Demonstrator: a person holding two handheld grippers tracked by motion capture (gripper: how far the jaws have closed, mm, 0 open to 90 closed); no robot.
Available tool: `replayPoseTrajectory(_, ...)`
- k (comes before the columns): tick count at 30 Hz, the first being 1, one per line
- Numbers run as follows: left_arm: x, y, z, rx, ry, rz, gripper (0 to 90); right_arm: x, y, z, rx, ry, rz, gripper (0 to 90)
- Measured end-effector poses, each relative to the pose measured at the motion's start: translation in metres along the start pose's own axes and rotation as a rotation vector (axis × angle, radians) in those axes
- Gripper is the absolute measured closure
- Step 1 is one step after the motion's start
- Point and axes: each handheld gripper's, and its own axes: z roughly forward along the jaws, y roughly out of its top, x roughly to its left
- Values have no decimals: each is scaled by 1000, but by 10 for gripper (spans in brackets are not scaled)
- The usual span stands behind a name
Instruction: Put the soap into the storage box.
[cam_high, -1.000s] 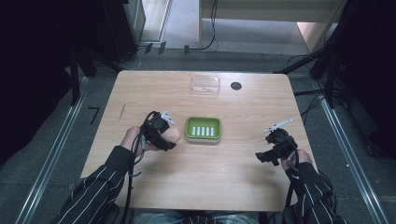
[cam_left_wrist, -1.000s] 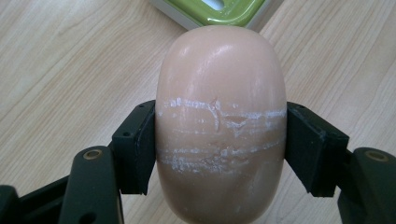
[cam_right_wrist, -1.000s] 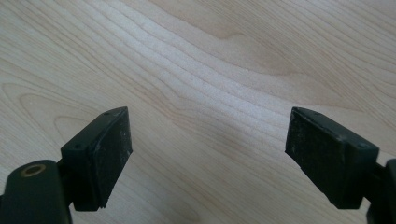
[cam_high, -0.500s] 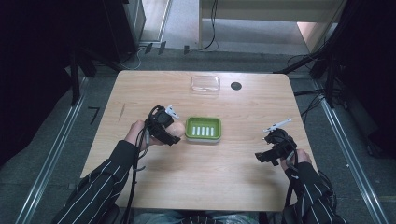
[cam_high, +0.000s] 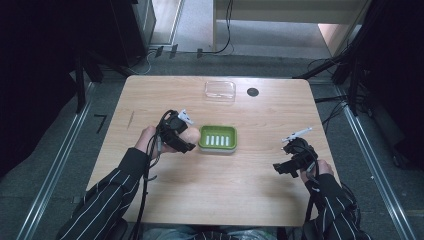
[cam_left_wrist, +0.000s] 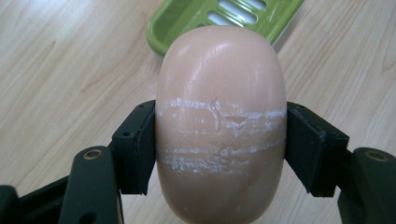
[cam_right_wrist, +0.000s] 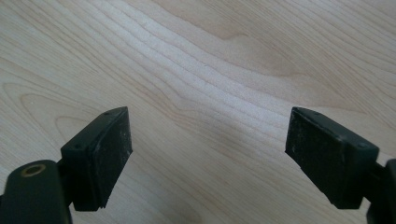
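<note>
A peach-coloured oval bar of soap (cam_left_wrist: 220, 126) with white scuff lines is clamped between the jaws of my left gripper (cam_left_wrist: 219, 149). From above, the soap (cam_high: 191, 135) hangs just left of a green slotted soap dish (cam_high: 217, 138) near the table's middle, and my left gripper (cam_high: 186, 138) is shut on it. The dish's near corner (cam_left_wrist: 187, 23) lies just beyond the soap in the left gripper view. My right gripper (cam_high: 278, 168) rests at the right side of the table, open, with bare wood between its jaws (cam_right_wrist: 208, 158).
A clear plastic lid or box (cam_high: 220, 90) lies at the far edge of the wooden table (cam_high: 150, 95), with a small black disc (cam_high: 253, 92) to its right. Dark stands and cables surround the table.
My left gripper has carried the soap rightward and a little away from the person, up to the green dish's left edge. The right gripper has stayed put.
</note>
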Motion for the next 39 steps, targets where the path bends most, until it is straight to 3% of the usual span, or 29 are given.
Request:
replayPoseTrajectory(22,-3,33,9,-53,-11,52,337,0,0,0,4,-3,-2,154)
replayPoseTrajectory(39,-3,37,9,-92,-4,48,337,0,0,0,4,-3,-2,154)
